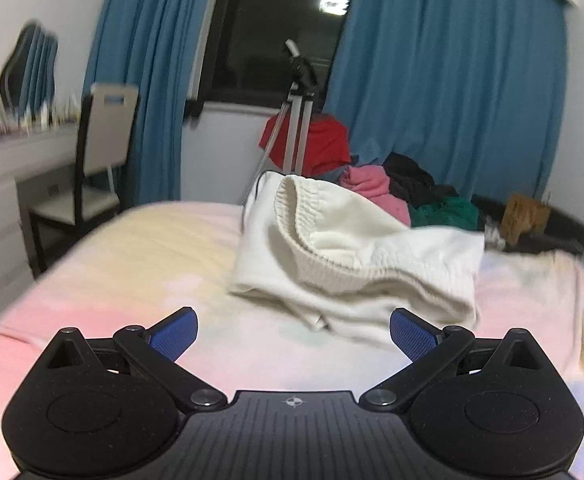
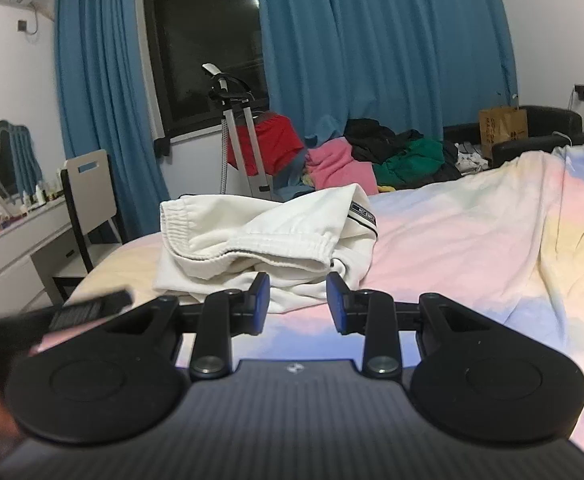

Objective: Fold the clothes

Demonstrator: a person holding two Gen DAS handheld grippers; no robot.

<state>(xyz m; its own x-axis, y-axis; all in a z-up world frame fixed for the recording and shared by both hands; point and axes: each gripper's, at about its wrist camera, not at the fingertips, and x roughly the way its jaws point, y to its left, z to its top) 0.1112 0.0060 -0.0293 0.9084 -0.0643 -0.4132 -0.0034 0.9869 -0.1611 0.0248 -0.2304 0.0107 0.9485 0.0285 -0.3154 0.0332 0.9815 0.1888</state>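
Two grippers face one crumpled garment, and neither holds anything. At the far left of both views a white desk [image 1: 19, 156] carries small bottles under a mirror, with a chair [image 1: 103, 152] pulled up to it; all of this sits well away from the work and plays no part.

Low in the left wrist view, the left gripper [image 1: 294, 334] hovers over the bed [image 1: 131, 280], its jaws spread wide with only pastel sheet between the blue pads. That wide spread suits taking a thick bunch of fabric, so I judge it is readied for a first grab.

The white shorts [image 1: 352, 264] lie in a loose heap at the centre of that view, just beyond the jaws, the elastic waistband gaping open and facing the camera. They are not yet flattened, so folding has not really begun.

In the right wrist view the right gripper [image 2: 298, 300] sits low at centre, jaws partly apart and empty, their tips right at the near edge of the white shorts [image 2: 259, 232]; whether they touch cloth is unclear. A dark blurred shape at lower left is probably the other gripper.

Behind, a silver stand [image 2: 243, 152] rises at centre, and a pile of clothes [image 2: 372, 156] in pink, green and black waits to the right, likely next for folding. A brown paper bag [image 2: 502, 128] stands at upper right.
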